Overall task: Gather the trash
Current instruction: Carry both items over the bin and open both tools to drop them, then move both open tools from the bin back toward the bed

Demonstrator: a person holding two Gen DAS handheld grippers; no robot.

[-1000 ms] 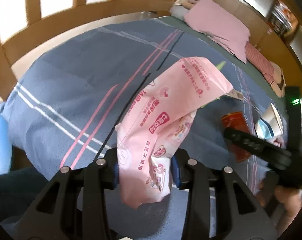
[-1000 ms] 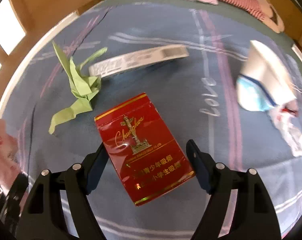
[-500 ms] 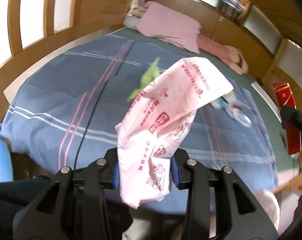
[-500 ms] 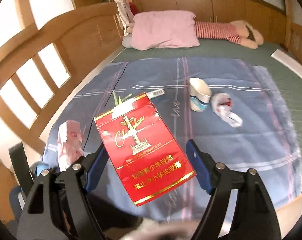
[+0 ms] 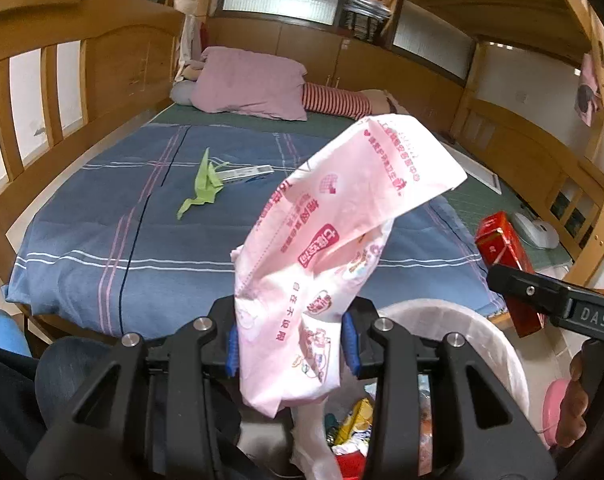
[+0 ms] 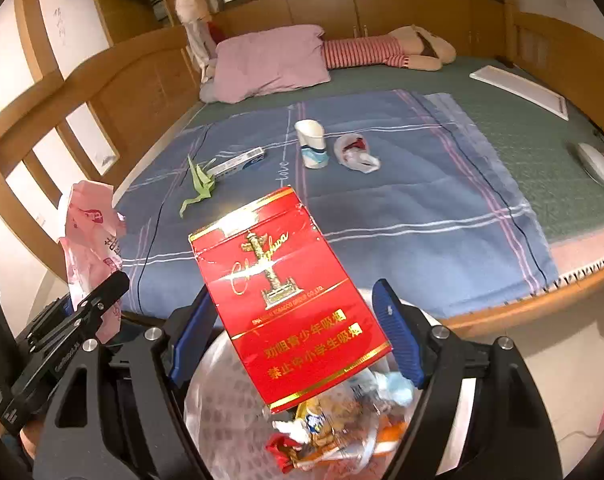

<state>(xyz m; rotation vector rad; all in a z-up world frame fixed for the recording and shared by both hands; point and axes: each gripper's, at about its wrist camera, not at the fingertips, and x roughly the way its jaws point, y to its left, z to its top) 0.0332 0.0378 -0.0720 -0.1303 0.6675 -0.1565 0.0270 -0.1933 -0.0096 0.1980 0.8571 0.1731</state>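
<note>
My left gripper is shut on a pink printed plastic wrapper, which sticks up and forward from the pads. My right gripper is shut on a red cigarette carton with gold print. Both hang over a white-lined trash bin that holds several wrappers. In the right wrist view the bin's liner lies directly under the carton. On the blue blanket lie a green folded paper, a white strip box, a paper cup and a crumpled plastic bag.
The wooden bed frame rises on the left, with a pink pillow and a striped plush toy at the bed's far end. A white device lies at the bed's right. A person's denim-clad knee is beside the bin.
Both grippers have lifted off the bed and pulled back from it, each carrying its item. They now sit over the trash bin, which has come into view. Neither grip has changed.
</note>
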